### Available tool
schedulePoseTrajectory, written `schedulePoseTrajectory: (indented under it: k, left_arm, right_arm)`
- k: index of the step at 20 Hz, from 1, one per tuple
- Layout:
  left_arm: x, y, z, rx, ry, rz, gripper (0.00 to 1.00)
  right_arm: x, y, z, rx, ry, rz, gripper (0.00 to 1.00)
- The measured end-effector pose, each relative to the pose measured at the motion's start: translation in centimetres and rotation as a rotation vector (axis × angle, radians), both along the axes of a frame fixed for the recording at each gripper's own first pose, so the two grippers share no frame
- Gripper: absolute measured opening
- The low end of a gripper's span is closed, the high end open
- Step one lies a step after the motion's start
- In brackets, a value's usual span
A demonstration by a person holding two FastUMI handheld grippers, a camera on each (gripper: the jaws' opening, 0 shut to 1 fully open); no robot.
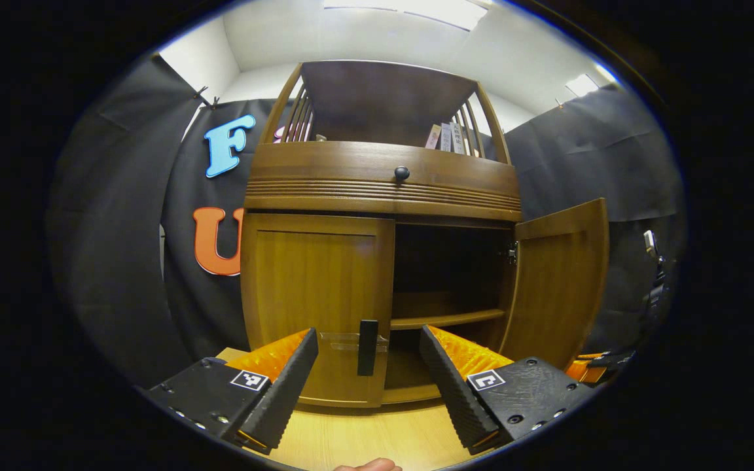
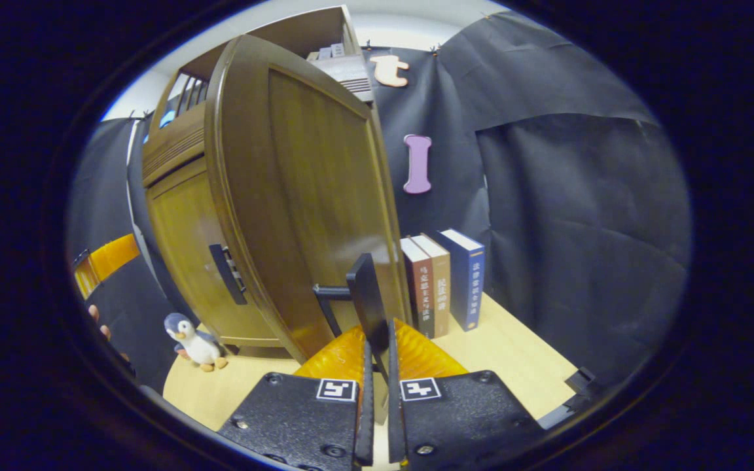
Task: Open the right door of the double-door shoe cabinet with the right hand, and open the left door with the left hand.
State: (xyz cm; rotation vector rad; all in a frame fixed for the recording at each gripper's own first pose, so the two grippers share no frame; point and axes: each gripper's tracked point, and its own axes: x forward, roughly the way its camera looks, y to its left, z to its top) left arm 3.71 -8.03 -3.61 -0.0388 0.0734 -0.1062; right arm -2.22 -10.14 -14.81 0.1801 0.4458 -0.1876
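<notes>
Opening the double-door shoe cabinet (image 1: 377, 196): right side done, left side waiting.

Swinging well out from the cabinet front, the right door (image 2: 311, 196) is standing open, with the right gripper (image 2: 377, 366) pinching its dark handle (image 2: 367, 301) between nearly closed jaws. Facing the left door (image 1: 315, 307), which is sitting flush and closed, the left gripper (image 1: 367, 373) is holding its jaws wide apart and empty around the left handle (image 1: 368, 347), not yet gripping; that pull is remaining.

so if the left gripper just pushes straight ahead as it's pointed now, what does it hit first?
Most likely the black handle on the closed left door: it sits between the open left gripper fingers, straight ahead. Depth is unclear, so the gap can't be judged.
</notes>
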Motion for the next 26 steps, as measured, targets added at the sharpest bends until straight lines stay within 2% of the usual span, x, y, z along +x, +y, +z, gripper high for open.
schedulePoseTrajectory:
  k: [5,8,9,10,11,13,14,15,16,17,18,20,21,22,26]
  left_arm:
    - [0.7,-2.3,-1.5,-0.026,0.039,-0.046,0.94]
    - [0.9,-2.8,-2.5,-0.055,0.073,-0.063,0.94]
    - [1.1,-3.1,-2.8,-0.062,0.084,-0.068,0.94]
    - [1.2,-3.4,-3.0,-0.068,0.091,-0.074,1.0]
    - [1.6,-3.7,-3.3,-0.076,0.104,-0.083,0.95]
    - [2.4,-4.5,-4.2,-0.088,0.136,-0.096,0.94]
    - [2.7,-4.8,-4.7,-0.089,0.15,-0.1,0.95]
    - [3.0,-4.9,-5.0,-0.087,0.16,-0.102,0.95]
    - [3.2,-4.9,-5.5,-0.083,0.169,-0.101,0.95]
    - [3.4,-4.9,-6.1,-0.077,0.183,-0.099,0.95]
    - [3.7,-5.1,-6.5,-0.07,0.195,-0.1,0.95]
    - [4.5,-5.0,-7.2,-0.048,0.205,-0.098,0.95]
    - [4.7,-4.9,-7.5,-0.037,0.206,-0.096,0.95]
    - [5.2,-4.8,-7.9,-0.027,0.206,-0.091,0.95]
    - [7.5,-3.2,-9.1,0.013,0.214,-0.066,0.95]
  right_arm:
    - [-0.5,-2.5,0.3,-0.006,-0.002,-0.048,0.07]
    - [-1.0,-3.0,0.6,-0.007,-0.006,-0.049,0.06]
    - [-1.2,-3.5,0.6,-0.011,-0.008,-0.049,0.02]
    - [-1.5,-3.8,0.7,-0.015,-0.01,-0.053,0.06]
    - [-1.7,-4.1,0.9,-0.017,-0.013,-0.058,0.06]
    - [-2.2,-5.0,1.2,-0.018,-0.023,-0.075,0.06]
    - [-2.5,-5.6,1.3,-0.02,-0.029,-0.087,0.02]
    - [-2.9,-6.2,1.7,-0.022,-0.038,-0.102,0.06]
    - [-3.3,-7.1,1.8,-0.034,-0.043,-0.124,0.06]
    - [-3.8,-8.0,1.6,-0.04,-0.038,-0.146,0.0]
    - [-4.3,-8.8,1.7,-0.038,-0.041,-0.166,0.04]
    - [-5.1,-9.1,2.2,-0.012,-0.058,-0.18,0.04]
    - [-5.6,-9.4,2.3,-0.012,-0.068,-0.189,0.0]
    - [-5.9,-9.4,2.6,-0.016,-0.082,-0.19,0.04]
    - [-7.2,-10.1,4.5,-0.065,-0.146,-0.23,0.04]
